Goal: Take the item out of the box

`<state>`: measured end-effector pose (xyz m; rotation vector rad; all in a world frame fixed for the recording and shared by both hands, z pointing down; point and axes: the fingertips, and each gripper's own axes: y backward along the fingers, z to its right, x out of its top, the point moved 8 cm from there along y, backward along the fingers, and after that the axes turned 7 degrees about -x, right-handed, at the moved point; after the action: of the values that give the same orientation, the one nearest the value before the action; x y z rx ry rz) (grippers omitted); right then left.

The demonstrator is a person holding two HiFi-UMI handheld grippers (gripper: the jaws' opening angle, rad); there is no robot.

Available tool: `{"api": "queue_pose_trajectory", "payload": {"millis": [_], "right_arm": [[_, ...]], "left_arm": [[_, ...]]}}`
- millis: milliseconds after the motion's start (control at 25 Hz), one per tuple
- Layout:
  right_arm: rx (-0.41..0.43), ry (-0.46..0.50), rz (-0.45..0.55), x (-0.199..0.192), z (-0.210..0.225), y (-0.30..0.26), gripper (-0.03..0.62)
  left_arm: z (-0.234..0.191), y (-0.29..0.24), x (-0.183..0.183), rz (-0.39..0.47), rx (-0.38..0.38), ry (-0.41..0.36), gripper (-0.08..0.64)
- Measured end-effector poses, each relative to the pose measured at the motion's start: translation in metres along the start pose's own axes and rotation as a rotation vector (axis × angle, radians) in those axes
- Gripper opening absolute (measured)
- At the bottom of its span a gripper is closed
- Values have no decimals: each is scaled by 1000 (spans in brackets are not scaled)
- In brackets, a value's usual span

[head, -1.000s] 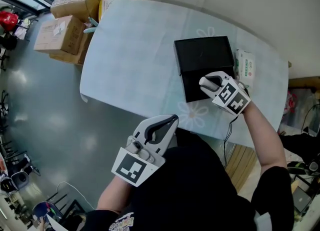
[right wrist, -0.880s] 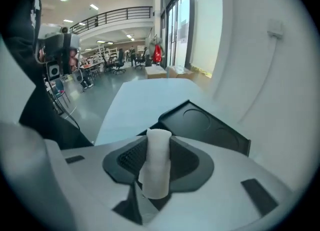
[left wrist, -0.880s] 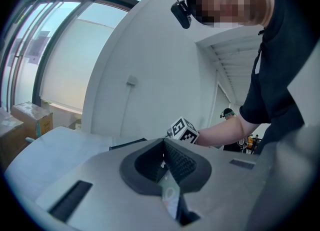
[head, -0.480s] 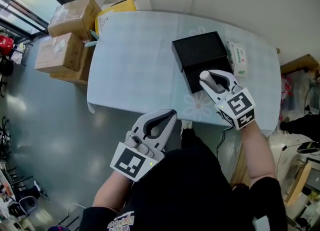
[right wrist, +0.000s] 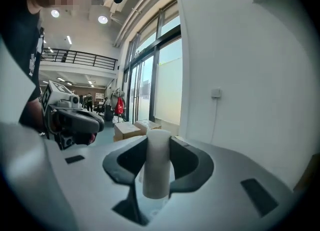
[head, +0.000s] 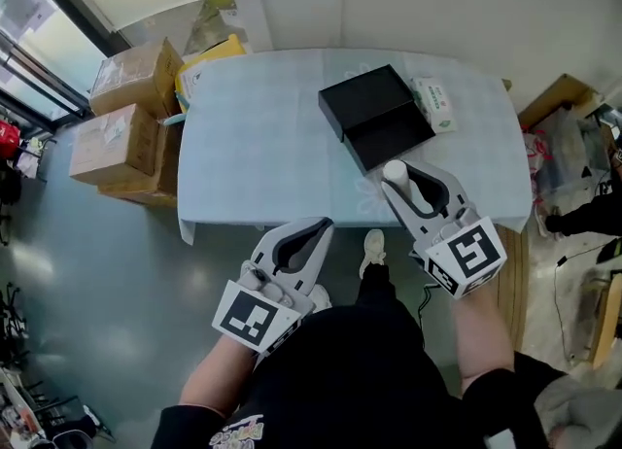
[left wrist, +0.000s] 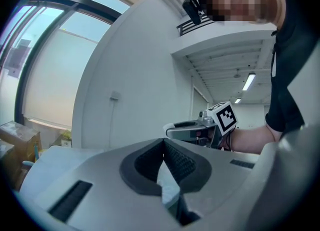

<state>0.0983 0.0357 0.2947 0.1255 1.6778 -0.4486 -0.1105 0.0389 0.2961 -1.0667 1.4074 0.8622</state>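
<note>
A black box (head: 374,119) lies open on the pale blue table (head: 262,136), right of the middle. My right gripper (head: 397,177) is held up off the table's near edge, nearer to me than the box. It is shut on a white cylinder (head: 394,172), which stands upright between the pads in the right gripper view (right wrist: 157,162). My left gripper (head: 319,228) hovers off the table's near edge, lower left of the box. Its jaws meet at the tips with nothing between them (left wrist: 164,147).
A white and green tissue pack (head: 431,104) lies just right of the box. Cardboard boxes (head: 131,83) and a yellow bag (head: 209,53) stand on the floor left of the table. A shoe (head: 372,249) shows below the table edge. A wall runs behind the table.
My right gripper has drawn back from the box toward me, carrying the white cylinder. The head view has pulled away, so the table looks smaller. The left gripper has barely moved.
</note>
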Motion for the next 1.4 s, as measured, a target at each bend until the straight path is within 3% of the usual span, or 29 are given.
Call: {"api": "queue_pose_trajectory", "payload": {"millis": [520, 1400], "right_arm": [[-105, -63, 30, 2, -64, 73, 141], [-86, -107, 26, -7, -77, 90, 141]], "left_arm": [[32, 27, -8, 0, -127, 8, 8], [34, 26, -17, -9, -115, 28, 8]]}}
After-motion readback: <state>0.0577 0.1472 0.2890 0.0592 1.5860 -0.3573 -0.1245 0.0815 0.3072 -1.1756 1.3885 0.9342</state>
